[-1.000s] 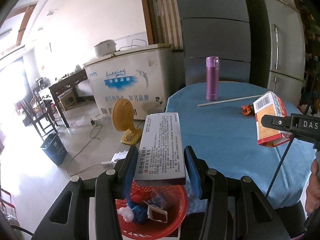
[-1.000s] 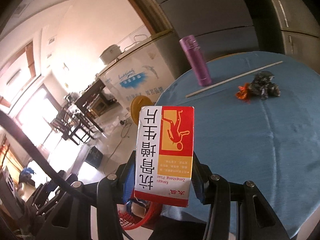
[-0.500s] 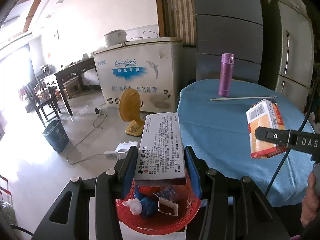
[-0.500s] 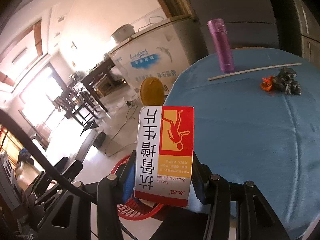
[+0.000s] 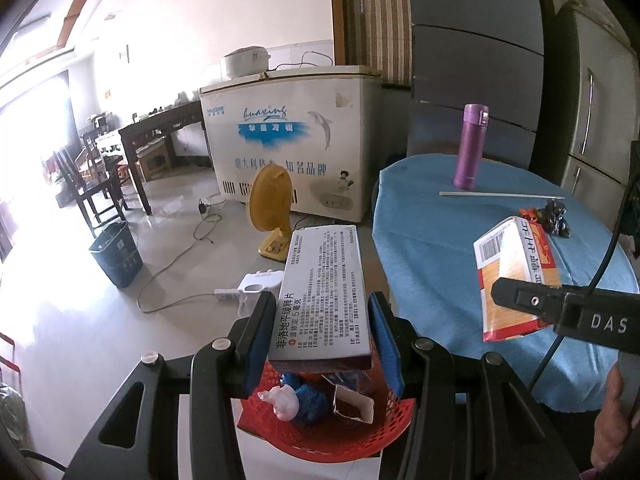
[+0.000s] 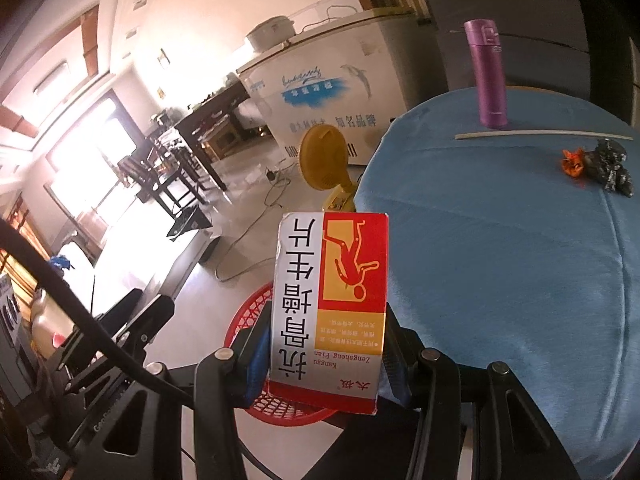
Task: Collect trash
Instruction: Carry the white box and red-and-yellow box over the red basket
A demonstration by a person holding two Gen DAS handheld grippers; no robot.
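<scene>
In the left wrist view, a grey box [image 5: 324, 296] printed with small text is clamped between the blue pads of the left gripper [image 5: 322, 344] at the lower middle of the frame. Directly below it, at the bottom centre, a red basket [image 5: 340, 440] is seen, with a white crumpled piece, a blue piece and an open carton lying inside. At the right of the frame, a red and yellow box [image 5: 516, 276] is held by the right gripper [image 5: 520, 300] above a blue table [image 5: 432, 248]. A purple bottle [image 5: 471, 146], a white stick [image 5: 500, 195] and a dark wrapper [image 5: 554, 218] are seen on the table at the upper right.

In the right wrist view, the red and yellow box [image 6: 330, 304] is gripped upright at the centre by the closed jaws of the right gripper [image 6: 326, 364]. The red basket [image 6: 248, 316] is partly hidden behind it, at the lower middle. The left gripper [image 6: 132, 332] is seen at the lower left.
</scene>
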